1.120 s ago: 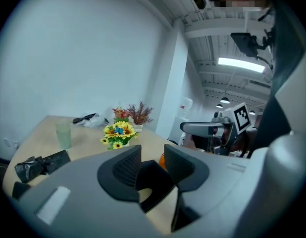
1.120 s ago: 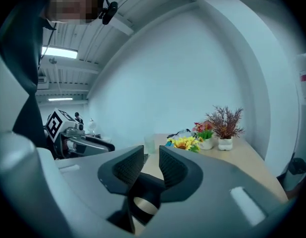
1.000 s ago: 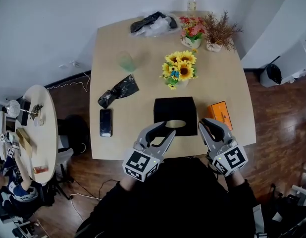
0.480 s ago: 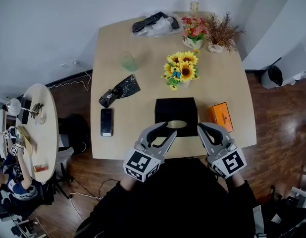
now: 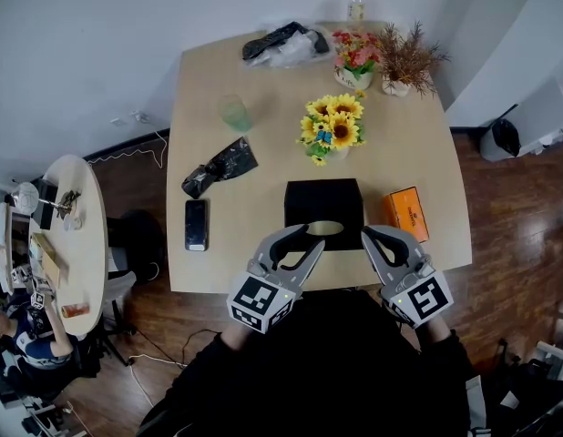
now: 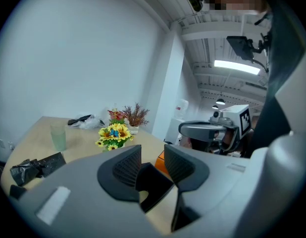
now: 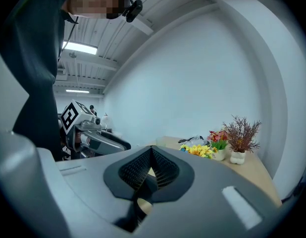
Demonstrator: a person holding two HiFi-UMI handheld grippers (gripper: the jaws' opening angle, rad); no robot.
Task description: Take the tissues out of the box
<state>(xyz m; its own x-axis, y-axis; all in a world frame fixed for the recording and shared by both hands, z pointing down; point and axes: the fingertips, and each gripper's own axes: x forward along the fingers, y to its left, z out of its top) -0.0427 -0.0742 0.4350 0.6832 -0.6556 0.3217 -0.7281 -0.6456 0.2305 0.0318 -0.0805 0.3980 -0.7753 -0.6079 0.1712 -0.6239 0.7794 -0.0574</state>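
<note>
The black tissue box (image 5: 323,209) stands near the table's front edge, with a pale oval opening (image 5: 324,228) in its top. My left gripper (image 5: 298,241) hovers at the box's near left corner, jaws apart and empty. In the left gripper view the left gripper (image 6: 152,152) shows the box (image 6: 152,181) through its gap. My right gripper (image 5: 371,236) is by the box's near right corner, shut with nothing in it. In the right gripper view the pads of the right gripper (image 7: 152,151) meet.
An orange box (image 5: 406,213) lies right of the tissue box and a sunflower pot (image 5: 329,131) just behind it. A phone (image 5: 195,224), a black bag (image 5: 218,167) and a green cup (image 5: 233,112) are on the left. Potted plants (image 5: 406,62) stand at the back.
My right gripper's jaws have closed fully and it has shifted slightly left toward the box. The left gripper has barely moved.
</note>
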